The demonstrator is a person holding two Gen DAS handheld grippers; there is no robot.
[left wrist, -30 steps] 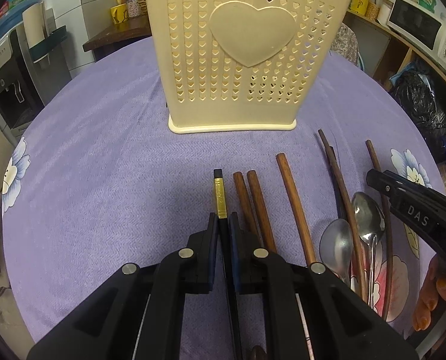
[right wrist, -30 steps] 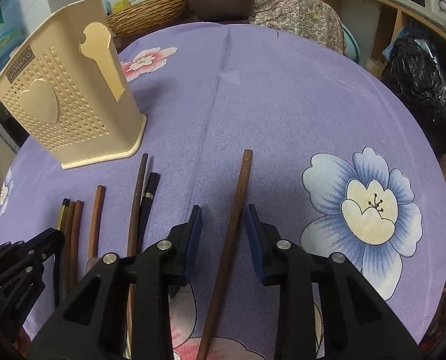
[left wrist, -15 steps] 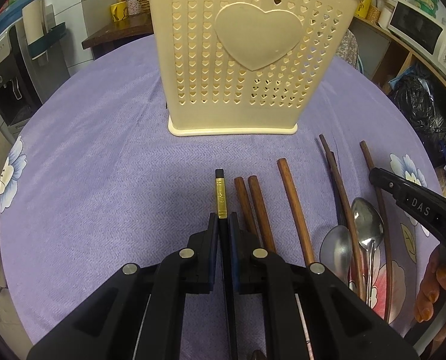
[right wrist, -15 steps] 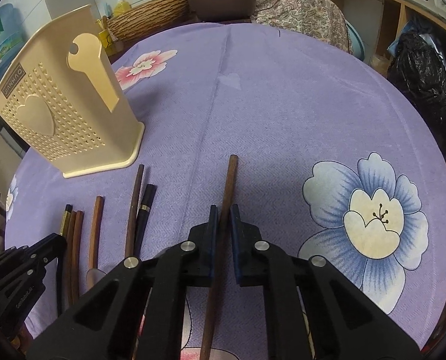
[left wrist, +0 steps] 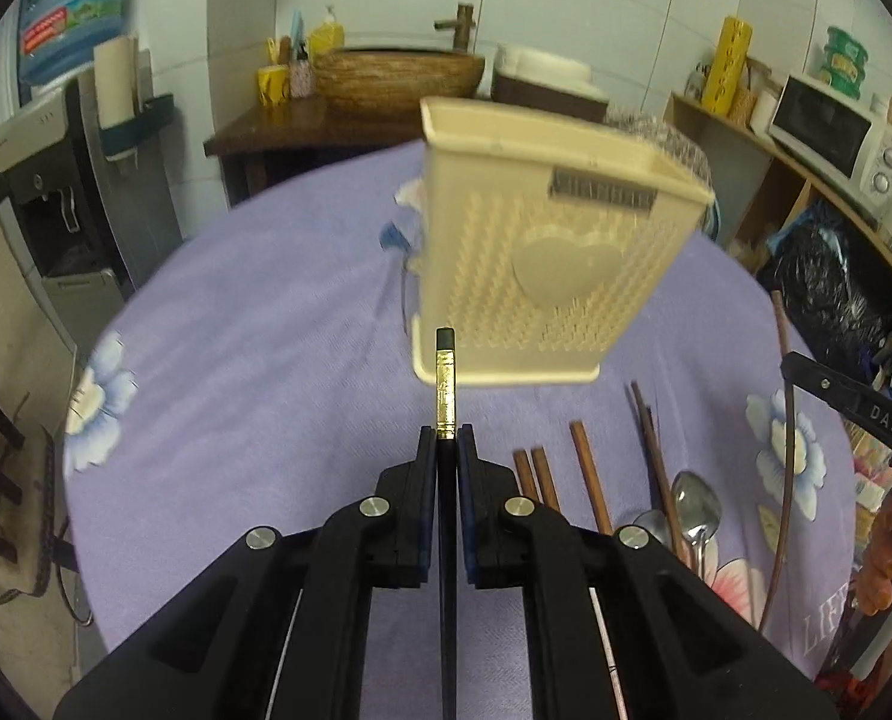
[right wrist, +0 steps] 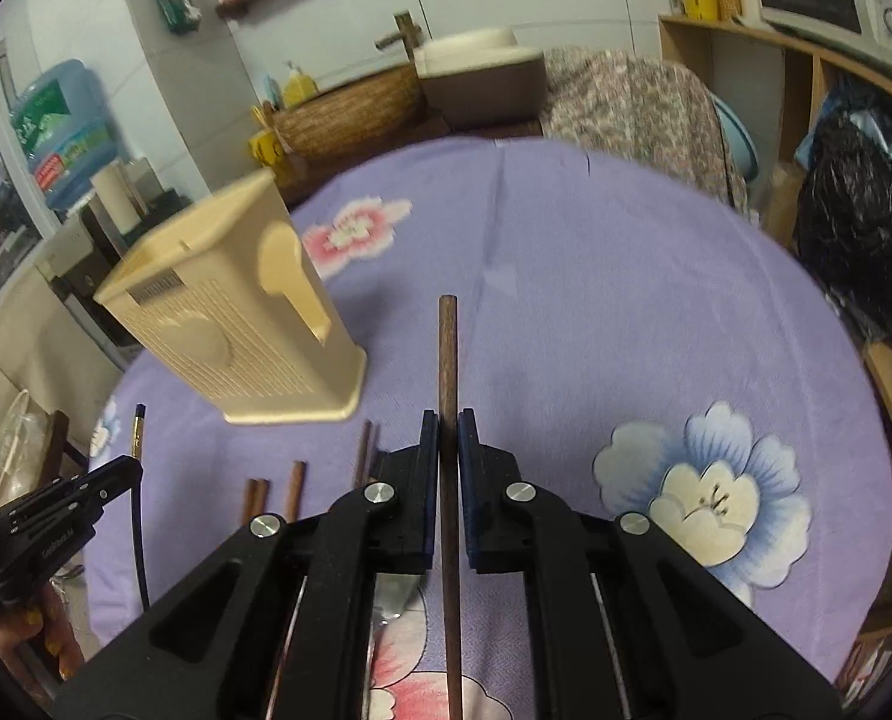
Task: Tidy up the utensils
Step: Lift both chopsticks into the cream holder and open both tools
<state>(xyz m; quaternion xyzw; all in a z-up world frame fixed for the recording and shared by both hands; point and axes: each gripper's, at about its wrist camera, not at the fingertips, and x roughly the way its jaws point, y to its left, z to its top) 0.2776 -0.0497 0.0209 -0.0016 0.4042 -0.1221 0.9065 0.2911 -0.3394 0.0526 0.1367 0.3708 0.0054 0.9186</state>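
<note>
My left gripper (left wrist: 444, 441) is shut on a black chopstick with a gold band (left wrist: 445, 387), lifted above the purple tablecloth and pointing at the cream utensil holder (left wrist: 542, 276). My right gripper (right wrist: 444, 426) is shut on a brown wooden chopstick (right wrist: 448, 354), also lifted off the cloth. The holder (right wrist: 236, 330) stands upright to its left. Several brown chopsticks (left wrist: 587, 474) and two metal spoons (left wrist: 695, 504) lie on the cloth between the grippers. The left gripper (right wrist: 110, 474) with its black chopstick (right wrist: 138, 423) shows in the right wrist view.
The round table has a purple floral cloth (right wrist: 596, 300). A black bag (right wrist: 860, 240) and shelves with a microwave (left wrist: 824, 120) are to the right. A woven basket (left wrist: 395, 75) sits on a counter behind. A water dispenser (left wrist: 56, 192) stands left.
The right gripper shut on the brown chopstick. Both grippers have risen off the table with their chopsticks, so the holder looks smaller and lower in view.
</note>
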